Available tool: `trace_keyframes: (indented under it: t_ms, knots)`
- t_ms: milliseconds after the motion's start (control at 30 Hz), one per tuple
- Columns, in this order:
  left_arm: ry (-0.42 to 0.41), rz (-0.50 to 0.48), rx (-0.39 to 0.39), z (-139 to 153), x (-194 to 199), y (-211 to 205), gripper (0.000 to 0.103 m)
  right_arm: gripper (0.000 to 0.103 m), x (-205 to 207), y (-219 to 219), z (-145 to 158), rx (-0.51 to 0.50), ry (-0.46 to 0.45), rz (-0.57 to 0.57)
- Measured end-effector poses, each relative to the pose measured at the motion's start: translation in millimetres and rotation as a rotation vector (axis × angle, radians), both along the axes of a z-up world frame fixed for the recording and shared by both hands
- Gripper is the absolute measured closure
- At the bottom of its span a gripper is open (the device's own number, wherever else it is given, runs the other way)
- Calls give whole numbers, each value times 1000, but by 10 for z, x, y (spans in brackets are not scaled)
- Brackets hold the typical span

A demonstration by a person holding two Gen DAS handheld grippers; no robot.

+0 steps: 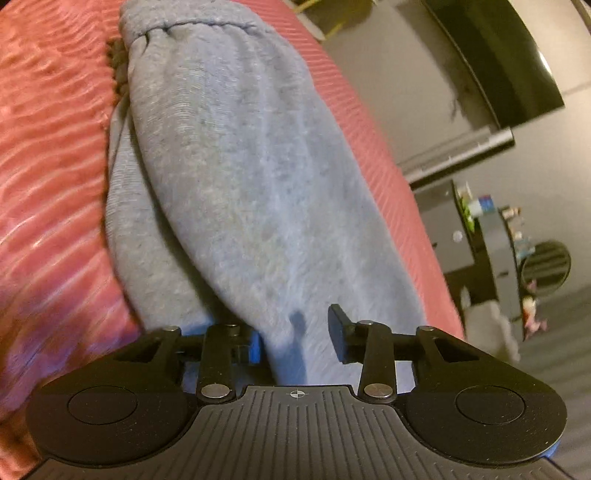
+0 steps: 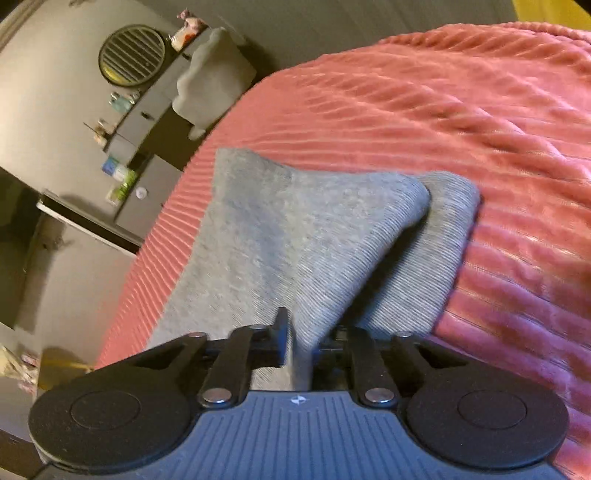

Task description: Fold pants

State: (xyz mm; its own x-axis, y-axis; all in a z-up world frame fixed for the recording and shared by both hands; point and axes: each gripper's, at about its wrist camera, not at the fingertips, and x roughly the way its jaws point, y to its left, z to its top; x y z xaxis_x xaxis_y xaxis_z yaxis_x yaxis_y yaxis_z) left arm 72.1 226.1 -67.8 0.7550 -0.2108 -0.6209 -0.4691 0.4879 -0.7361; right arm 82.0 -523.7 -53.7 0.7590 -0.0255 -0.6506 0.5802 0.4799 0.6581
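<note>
On my left wrist view the pants fill the middle of the picture, a long grey fleece run stretching from my left gripper at 6 o'clock up toward 11 o'clock, where the gathered waistband lies on the bedspread. The cloth is doubled: an upper layer bulges over a second layer that shows along its 9 o'clock edge. My left jaws stand apart, with a fold of the fleece rising between them. The cloth lies against the blue-padded finger on the 9 o'clock side, while the finger on the 3 o'clock side looks to stand just clear of it, so I read this as a loose, spread hold rather than a firm pinch. The red ribbed bedspread runs under the pants on both sides. Past its edge at 3 o'clock I see a dresser with small items on top, and a dark TV at 1 o'clock.

On my right wrist view the right gripper has its jaws drawn close together, pinching a ridge of the pants that lifts up into them. From there the cloth spreads away toward 12 o'clock, one corner at 11 o'clock and a folded-over corner at 1 o'clock, with a lower layer showing beside it. All of it rests on the bedspread, near its 9 o'clock edge. The dresser and a round slatted object sit at 10 o'clock.
</note>
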Motion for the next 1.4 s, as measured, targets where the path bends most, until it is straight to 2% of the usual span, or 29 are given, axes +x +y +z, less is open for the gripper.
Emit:
trace_keyframes:
  t_ms: [67,100,167,267,333,433,533,567,600,633,667,733,767,800,833,867,900,933,1000,1033,1100,1133,1167,1200,1233,1267,1300,1400]
  knots:
    - [7,4,-10,-7,72,25,90,84,28,-41,-39,22,2,-5]
    - [14,1,-3,24,110,43,94,84,69,-61,-43,38,-2,-2]
    - [-15,-7,21,141,109,-1,94,98,137,-76,12,33,10,14]
    - [-76,-30,74,385,-12,-52,94,98,55,-27,259,-58,-16,36]
    - [-88,-55,97,470,-134,-74,94,98,-79,-50,372,-72,-64,31]
    - [-9,-77,113,366,-270,-79,94,98,-199,-55,355,-164,-35,36]
    - [136,-74,146,126,-227,-98,91,98,-148,-9,139,-261,100,78]
    - [154,-54,127,88,-253,-74,90,98,-121,6,94,-282,130,95]
    - [141,-24,98,99,-296,-41,86,98,-122,21,106,-305,132,109]
    - [137,3,100,150,-329,-23,80,89,-129,41,160,-332,141,105]
    - [146,41,135,231,-380,-17,75,73,-131,60,238,-380,173,84]
    - [151,101,286,462,-454,-88,63,62,-146,106,404,-519,254,10]
    - [143,117,374,586,-472,-156,60,61,-153,142,492,-581,264,-17]
    - [106,119,467,722,-456,-264,52,59,-161,186,575,-638,268,-44]
    - [67,102,518,799,-418,-357,43,52,-158,251,667,-689,268,-82]
    - [15,62,563,874,-347,-487,38,47,-148,340,742,-717,239,-106]
    - [-38,-3,593,922,-228,-638,26,44,-130,440,796,-724,190,-114]
    - [-85,-65,607,930,-89,-795,25,41,-84,578,832,-716,141,-104]
    - [-155,-166,593,856,210,-1072,25,37,99,908,820,-645,21,34]
    - [-175,-209,564,780,356,-1181,25,36,240,1099,762,-545,-61,173]
    - [-183,-269,516,596,594,-1364,25,36,524,1401,559,-242,-180,441]
    - [-174,-288,530,500,697,-1435,26,37,705,1552,398,-47,-198,572]
    - [-132,-303,576,380,808,-1519,28,37,832,1665,254,92,-187,635]
    - [-86,-304,609,273,862,-1566,33,37,953,1760,101,201,-160,691]
    - [-53,-303,641,163,878,-1579,38,42,1030,1795,-3,231,-124,713]
    - [-66,-306,669,99,806,-1568,38,59,1074,1771,-77,218,-85,706]
    - [-99,-317,727,62,753,-1569,38,67,1090,1667,-150,233,-72,697]
    - [-79,-301,865,109,692,-1627,34,76,992,1126,-323,360,-100,570]
